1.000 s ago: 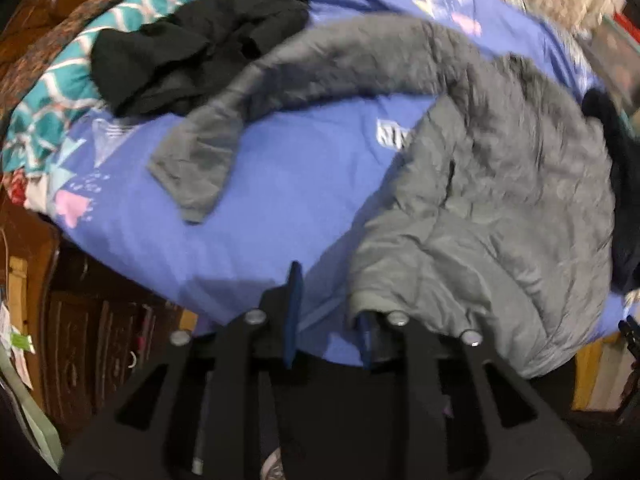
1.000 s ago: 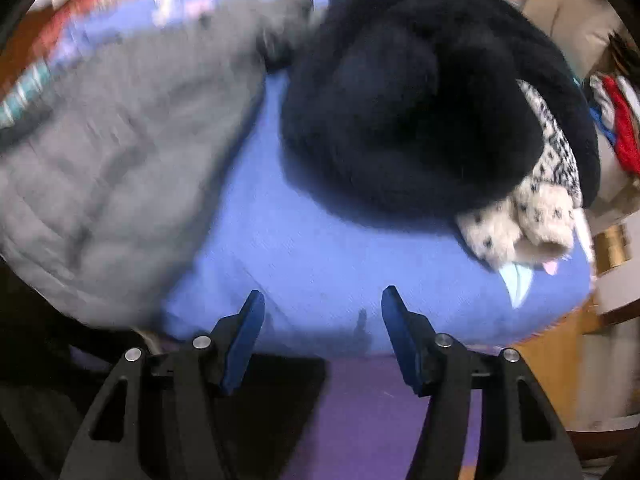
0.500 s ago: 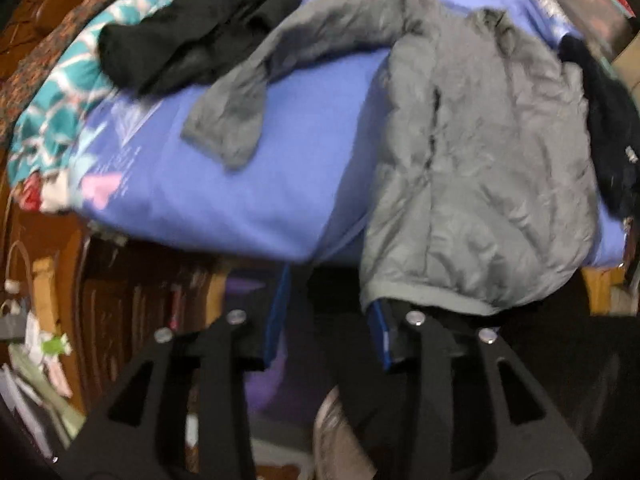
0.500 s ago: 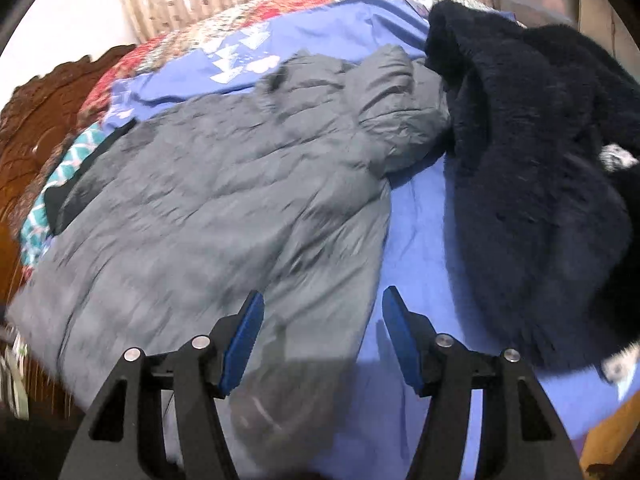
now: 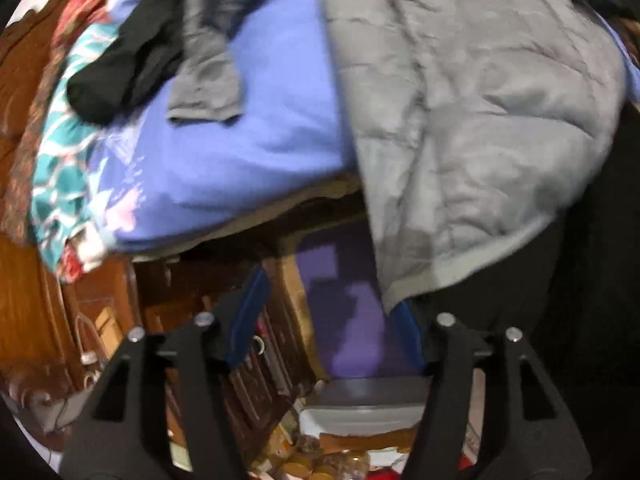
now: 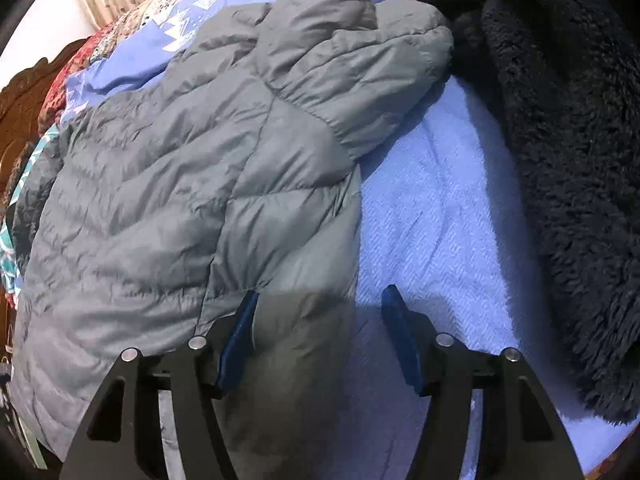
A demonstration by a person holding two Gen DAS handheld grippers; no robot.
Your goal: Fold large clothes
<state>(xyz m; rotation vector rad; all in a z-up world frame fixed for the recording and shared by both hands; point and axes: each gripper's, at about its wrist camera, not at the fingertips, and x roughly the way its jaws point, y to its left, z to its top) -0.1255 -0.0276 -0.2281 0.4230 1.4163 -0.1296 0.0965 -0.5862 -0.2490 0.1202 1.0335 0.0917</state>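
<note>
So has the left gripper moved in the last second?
Yes. The left gripper has pulled back off the blue blanket, past the bed's edge.

My right gripper (image 6: 320, 340) over the jacket (image 6: 180, 200) hem on the blanket (image 6: 440, 220), fleece garment (image 6: 560, 160) to the right, jacket's hem overhanging the bed edge above my left gripper (image 5: 328, 316)

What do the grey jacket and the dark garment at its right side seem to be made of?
Grey jacket: probably thin synthetic shell over padding, slightly shiny; stitched quilt lines, puffy panels and fine wrinkles suggest it. Dark garment: looks like thick fleece or plush, matte navy-black; its surface is fuzzy and tufted. The exact fibres cannot be told.
</note>
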